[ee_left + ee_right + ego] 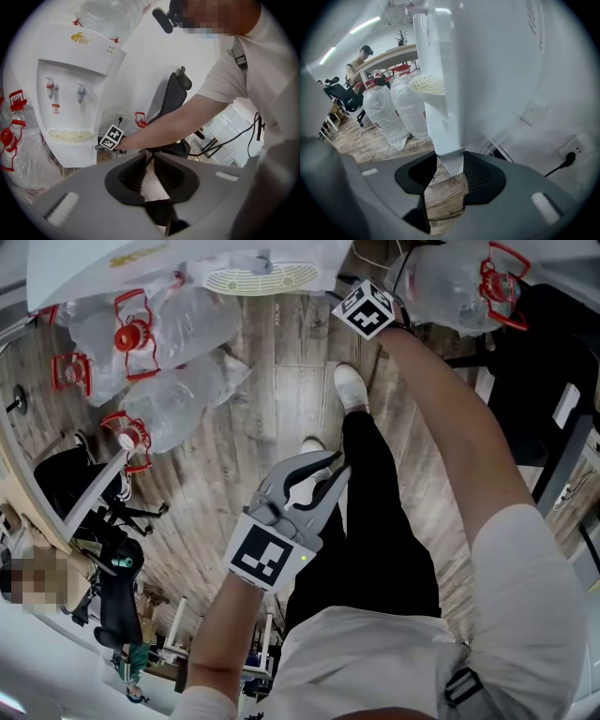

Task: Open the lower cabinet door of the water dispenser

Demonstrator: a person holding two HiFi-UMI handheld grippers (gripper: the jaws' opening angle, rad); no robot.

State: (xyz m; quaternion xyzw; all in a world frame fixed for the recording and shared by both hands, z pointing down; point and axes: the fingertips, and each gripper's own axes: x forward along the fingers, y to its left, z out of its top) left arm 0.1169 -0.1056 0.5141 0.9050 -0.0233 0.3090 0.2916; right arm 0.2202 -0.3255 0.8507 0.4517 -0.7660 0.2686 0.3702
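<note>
The right hand-held gripper (451, 159) is closing its jaws on the bottom corner of the lower cabinet door (445, 136). The white edge is filling the gap btw the pads and touching both. Only the door's thin edge is showing in the right gripper view, so I can't tell how far ajar it is. In the head view these jaws are hiding behind the marker cube (367, 308), w/ the arm reaching to the far side.

The left hand-held gripper (150, 157) is hanging near the person's legs. Its jaw tips are meeting, w/ nothing btw them, only wood floor (272, 381) showing through.

The water dispenser (77, 70) is standing at the far side against a white wall. Its drip tray (69, 135) is sitting just above the door, w/ a red tap (49, 85) and a blue tap (80, 91) higher up. The door's bottom is getting cut off by the gripper body in the left gripper view. A yellow logo (80, 38) on the top panel is too small to read, same for the red label (55, 107) under the red tap.

Plastic-wrapped water bottles (178, 324) w/ red caps are lying left of the dispenser. To its right, a plug is sitting in a wall socket (570, 152). A person (358, 65) is leaning at a table (393, 54) in the bkgd.
</note>
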